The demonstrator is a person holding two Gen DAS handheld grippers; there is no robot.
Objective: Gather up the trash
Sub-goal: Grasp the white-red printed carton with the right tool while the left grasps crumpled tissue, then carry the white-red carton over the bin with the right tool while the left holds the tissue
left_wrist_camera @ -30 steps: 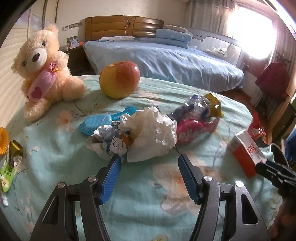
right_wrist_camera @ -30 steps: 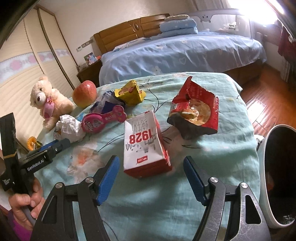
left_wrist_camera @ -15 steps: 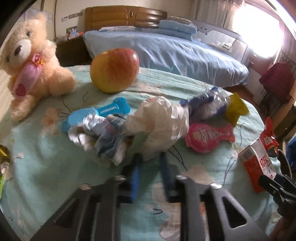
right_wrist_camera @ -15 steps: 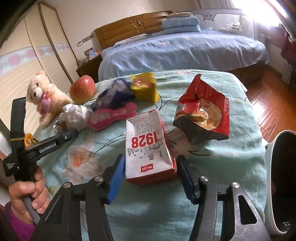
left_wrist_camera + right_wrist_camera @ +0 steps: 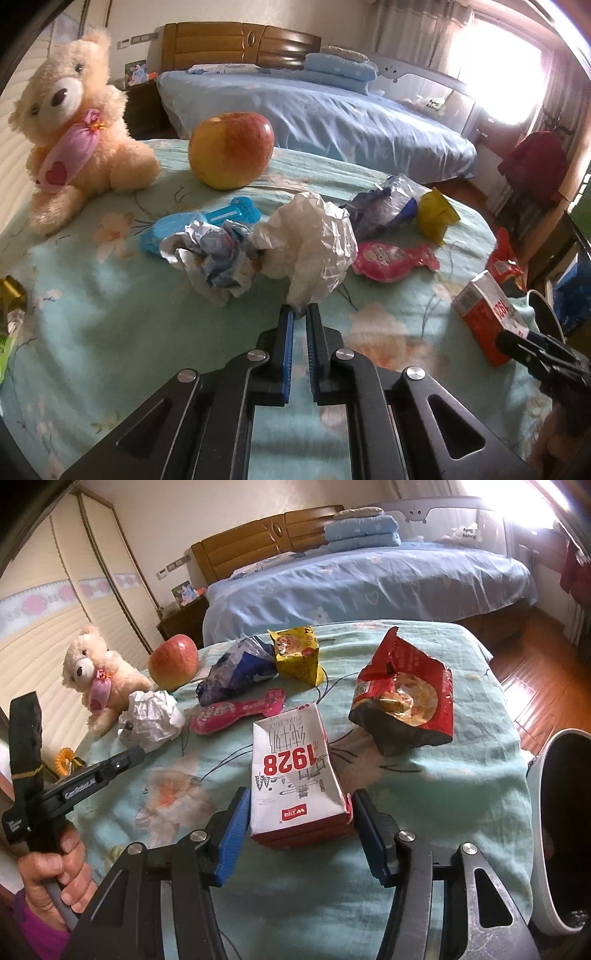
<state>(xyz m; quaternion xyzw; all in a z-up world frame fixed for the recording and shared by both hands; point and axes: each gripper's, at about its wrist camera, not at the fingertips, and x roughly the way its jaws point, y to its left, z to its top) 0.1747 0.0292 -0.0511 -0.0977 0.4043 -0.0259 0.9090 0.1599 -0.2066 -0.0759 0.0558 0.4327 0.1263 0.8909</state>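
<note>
the left gripper is angling down toward the teal flowered bedspread, its blue-padded jaws having just been closing and now pinching the lower tip of a crumpled white paper wad, with only a thin sliver of paper between the pads. in the right wrist view the person's left hand is wrapping around that tool's grey handle, a purple sleeve showing at the wrist. the right gripper is also tilting downward, its jaws having just been closing and now sitting about half spread on either side of a red and white carton printed "1928"; both pads are lying right at the carton's side walls, though whether they are pressing is hard to tell. the carton is lying flat on the bedspread, its folded top pointing away. the white wad is looking wrinkled and puffy, touching a smaller crumpled printed wrapper on its left. behind it a pink packet, a blue-silver bag and a yellow packet are lying. a torn red snack bag is sitting beyond the carton, and a white bin is standing at the right edge.
</note>
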